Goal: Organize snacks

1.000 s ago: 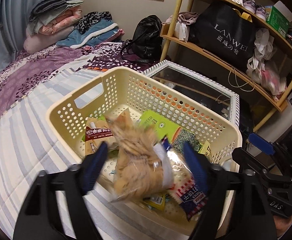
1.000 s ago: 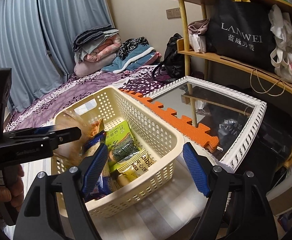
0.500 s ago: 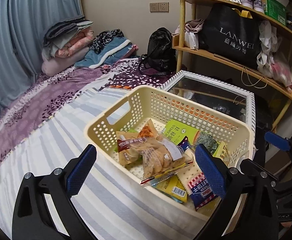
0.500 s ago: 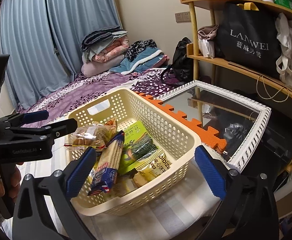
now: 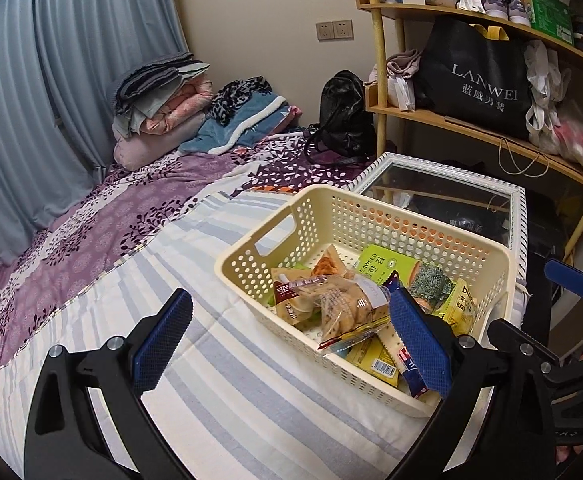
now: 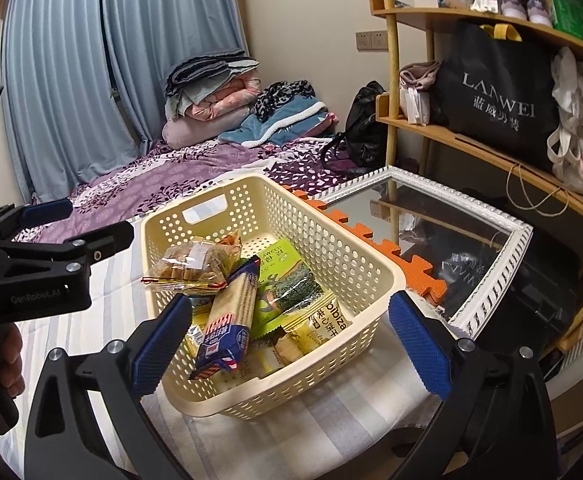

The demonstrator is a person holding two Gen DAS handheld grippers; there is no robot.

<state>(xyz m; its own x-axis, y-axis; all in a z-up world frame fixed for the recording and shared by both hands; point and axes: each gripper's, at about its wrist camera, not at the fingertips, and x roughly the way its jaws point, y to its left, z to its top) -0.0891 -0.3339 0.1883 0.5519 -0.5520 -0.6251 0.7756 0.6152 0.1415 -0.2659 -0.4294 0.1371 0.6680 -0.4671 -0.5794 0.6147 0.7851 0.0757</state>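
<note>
Both tools are gaping wide with nothing between their blue pads: the left tool [image 5: 291, 336] and the right tool [image 6: 291, 336] have just been opening, and each is now hovering released near the cream perforated plastic basket [image 5: 371, 216]. Snacks are lying piled inside that basket: a clear crinkly bag of golden biscuits [image 5: 343, 304] is resting on top at the end nearest the left tool, a long blue-and-red cracker pack [image 6: 231, 316] is leaning on the heap beside it, and a green seaweed packet [image 6: 287, 276] and a yellow packet [image 6: 319, 324] are lying under them. The basket is sitting on the blue-and-white striped sheet of the bed [image 5: 219, 368], close to the bed's edge. Just beyond it, a white-framed glass panel [image 6: 487, 216] is lying next to an orange foam mat [image 6: 375, 240]. Farther off, a wooden shelf [image 5: 483, 136] is carrying a black tote bag [image 5: 475, 76].
</note>
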